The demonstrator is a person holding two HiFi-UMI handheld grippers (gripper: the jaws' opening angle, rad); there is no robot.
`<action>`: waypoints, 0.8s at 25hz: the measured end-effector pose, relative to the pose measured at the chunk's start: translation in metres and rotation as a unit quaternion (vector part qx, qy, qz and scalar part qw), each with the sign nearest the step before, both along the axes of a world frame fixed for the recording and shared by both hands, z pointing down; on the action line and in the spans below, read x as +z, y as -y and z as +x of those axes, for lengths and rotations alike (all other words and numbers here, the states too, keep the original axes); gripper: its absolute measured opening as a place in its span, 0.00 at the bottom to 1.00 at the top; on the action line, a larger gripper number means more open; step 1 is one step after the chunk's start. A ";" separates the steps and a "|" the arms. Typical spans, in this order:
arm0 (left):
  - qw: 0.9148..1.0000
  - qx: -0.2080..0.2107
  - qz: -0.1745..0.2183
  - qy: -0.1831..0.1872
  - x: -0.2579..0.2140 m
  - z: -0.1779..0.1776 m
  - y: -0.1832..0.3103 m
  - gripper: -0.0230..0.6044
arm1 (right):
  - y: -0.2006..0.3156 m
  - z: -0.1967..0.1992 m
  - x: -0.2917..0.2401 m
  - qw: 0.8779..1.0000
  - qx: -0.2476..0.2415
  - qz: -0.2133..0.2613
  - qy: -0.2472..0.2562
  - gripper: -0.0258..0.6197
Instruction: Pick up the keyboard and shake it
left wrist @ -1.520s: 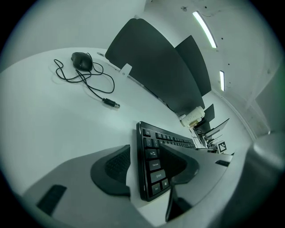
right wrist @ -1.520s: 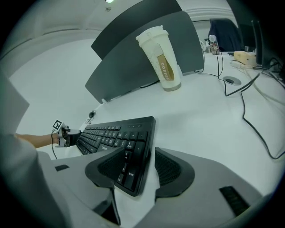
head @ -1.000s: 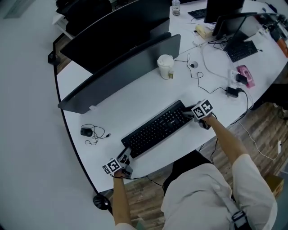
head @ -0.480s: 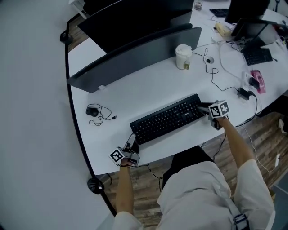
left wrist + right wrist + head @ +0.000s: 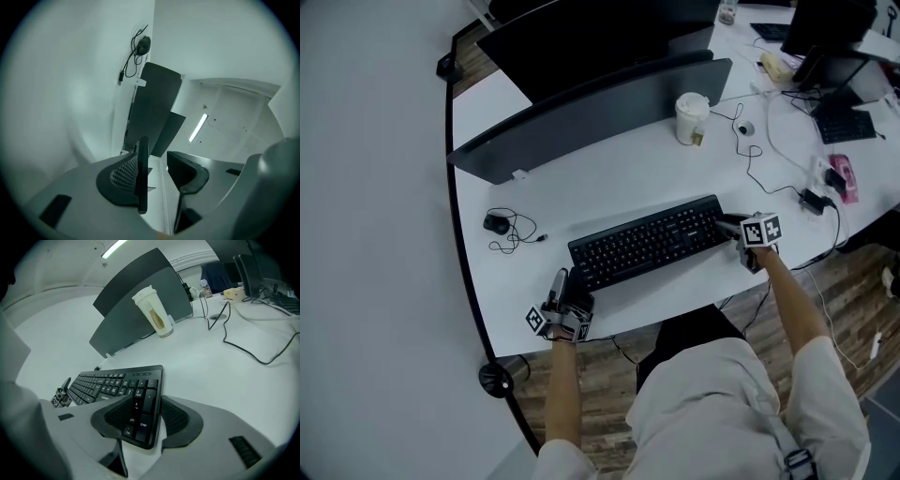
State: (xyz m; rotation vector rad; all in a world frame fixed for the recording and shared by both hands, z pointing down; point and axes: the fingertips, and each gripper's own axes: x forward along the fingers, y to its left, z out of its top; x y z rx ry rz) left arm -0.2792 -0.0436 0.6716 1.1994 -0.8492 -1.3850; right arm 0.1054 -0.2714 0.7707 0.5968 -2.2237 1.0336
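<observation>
As the lift looks not yet begun, keyboard: long black plastic keyboard (image 5: 647, 246), seemingly flat on the white bench (image 5: 609, 183), near its front edge.
Right tool (image 5: 143, 417): clamped across the number-pad end.
Left tool (image 5: 157, 171): closing; keyboard's left end between the jaws, one pad touching, the other clear.
Advice: seat the left grip fully, lift level, shake gently.

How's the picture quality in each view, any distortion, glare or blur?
Head view: flat bluish light on the desk, sharp, no glare. Left gripper view: heavy fisheye, dark corners, bright ceiling light. Right gripper view: same fisheye vignette; keyboard keys crisp.
</observation>
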 end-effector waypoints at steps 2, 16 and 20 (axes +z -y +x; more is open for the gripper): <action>1.000 0.009 -0.008 -0.018 0.005 0.003 -0.001 0.37 | 0.002 -0.001 0.000 1.000 -0.002 0.004 0.000 0.38; 0.953 0.215 -0.104 0.188 0.033 0.073 -0.001 0.33 | 0.001 0.004 0.001 0.999 -0.042 -0.003 -0.001 0.38; 0.921 0.294 -0.100 0.235 0.032 0.112 0.006 0.33 | 0.000 0.002 0.000 0.999 -0.050 -0.006 0.001 0.38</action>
